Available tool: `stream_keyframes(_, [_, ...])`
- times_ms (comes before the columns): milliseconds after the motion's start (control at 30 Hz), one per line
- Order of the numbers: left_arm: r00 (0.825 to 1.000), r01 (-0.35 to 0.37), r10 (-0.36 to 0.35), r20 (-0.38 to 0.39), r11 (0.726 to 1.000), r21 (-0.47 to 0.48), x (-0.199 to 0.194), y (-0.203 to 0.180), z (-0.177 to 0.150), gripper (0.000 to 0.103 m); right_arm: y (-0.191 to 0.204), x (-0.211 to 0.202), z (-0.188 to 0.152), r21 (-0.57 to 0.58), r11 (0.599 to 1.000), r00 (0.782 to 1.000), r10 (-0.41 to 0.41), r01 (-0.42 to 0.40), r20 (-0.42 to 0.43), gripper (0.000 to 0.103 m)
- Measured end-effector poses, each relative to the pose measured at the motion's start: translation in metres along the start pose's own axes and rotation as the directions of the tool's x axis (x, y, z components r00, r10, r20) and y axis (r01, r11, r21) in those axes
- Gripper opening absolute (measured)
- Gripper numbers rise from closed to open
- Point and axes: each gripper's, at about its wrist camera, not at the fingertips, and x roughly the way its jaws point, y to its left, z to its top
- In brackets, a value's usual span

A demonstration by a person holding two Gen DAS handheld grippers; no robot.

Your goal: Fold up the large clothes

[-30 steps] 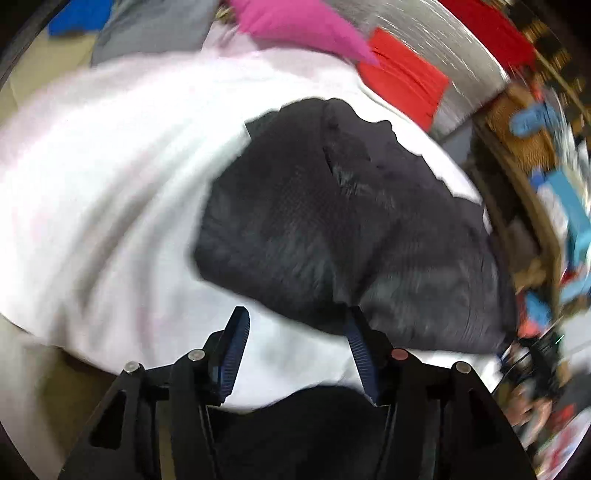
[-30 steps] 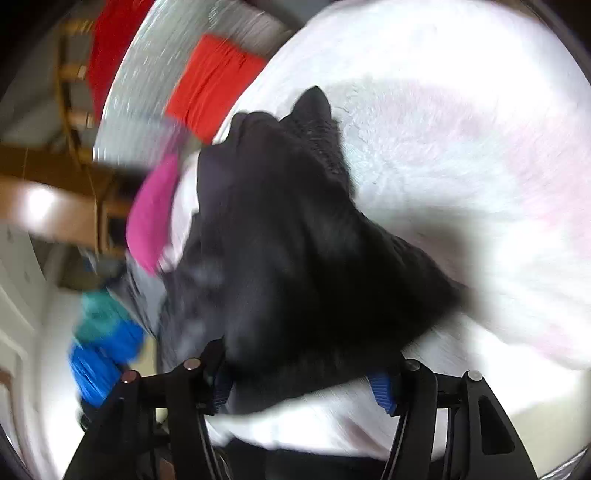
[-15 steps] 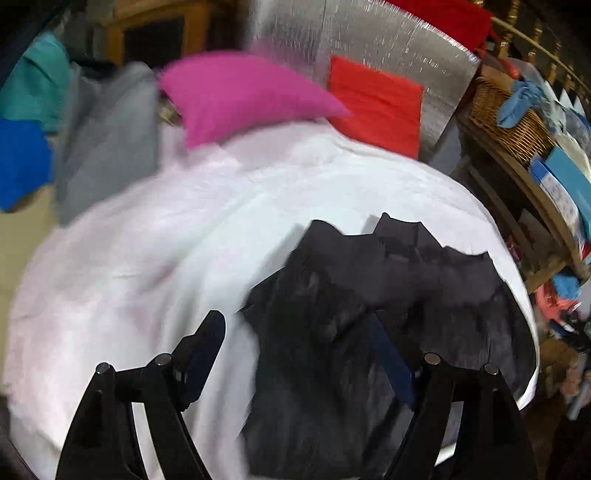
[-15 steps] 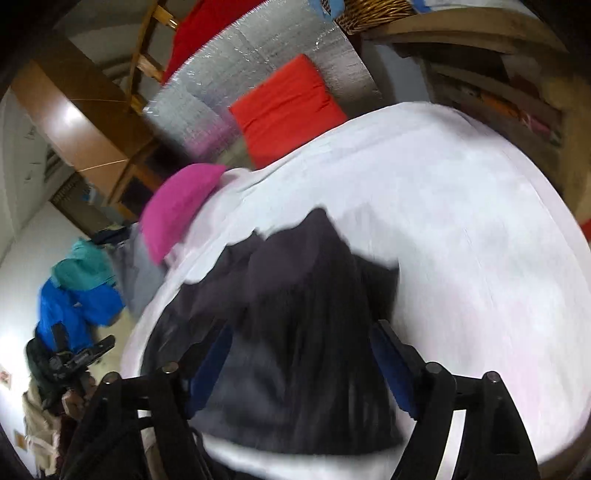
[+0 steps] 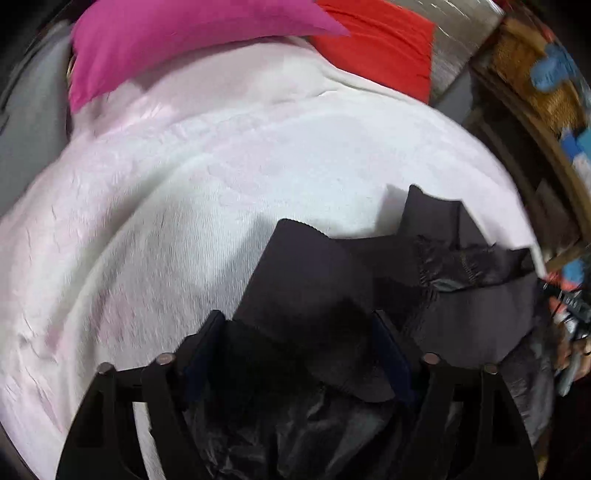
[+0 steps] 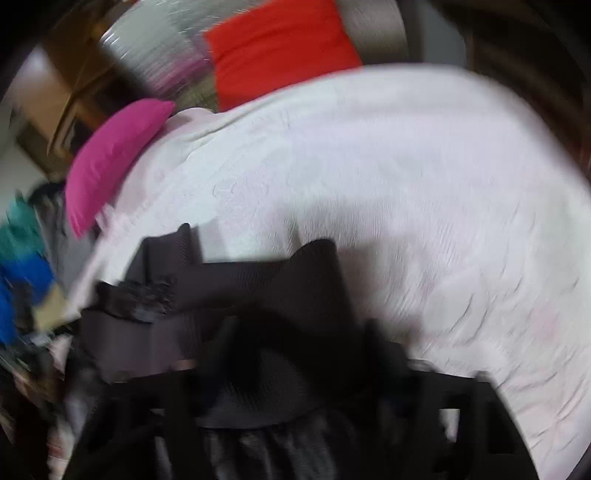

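Note:
A large black garment [image 5: 314, 266] lies bunched on the white blanket [image 5: 221, 166], its ribbed band raised at the near edge. My left gripper [image 5: 299, 343] has this band between its blue pads; the jaws are closing and the fabric fills the gap from pad to pad. In the blurred right wrist view the same black garment [image 6: 258, 280] stands up with a shadow behind it. My right gripper [image 6: 295, 339] is closing on it, with dark cloth packed between the jaws. The fabric hides the fingertips of both grippers.
A pink pillow [image 5: 166, 33] and a red cushion [image 5: 376, 44] lie at the far end of the bed, against a silver foil mat [image 5: 454, 22]. A wicker basket [image 5: 535, 74] and shelves stand to the right. Teal and blue clothes [image 6: 18, 258] hang past the bed's left edge.
Both grippers have swept across the bed to the garment's near band. Their jaws, wider half a second ago, have narrowed around the cloth, and the band now stands raised.

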Motion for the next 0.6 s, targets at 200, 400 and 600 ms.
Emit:
stream_keyframes(200, [0.996, -0.021, 0.023, 0.087, 0.999, -0.026, -0.013, 0.009, 0.016, 0.021, 0.009, -0.048, 0.005, 0.012, 0.995, 0.962, -0.100, 0.100, 0.253, 0.010])
stream_keyframes(400, [0.989, -0.041, 0.059, 0.137, 0.991, -0.128, -0.003, 0.026, 0.017, 0.021, -0.023, -0.014, 0.004, 0.130, 0.977, 0.952, -0.194, 0.167, 0.237, 0.010])
stream_keyframes(600, [0.990, -0.026, 0.056, 0.131, 0.975, -0.220, 0.014, 0.040, 0.001, 0.023, -0.050, -0.007, -0.007, 0.249, 0.967, 0.975, -0.113, 0.063, 0.192, 0.010])
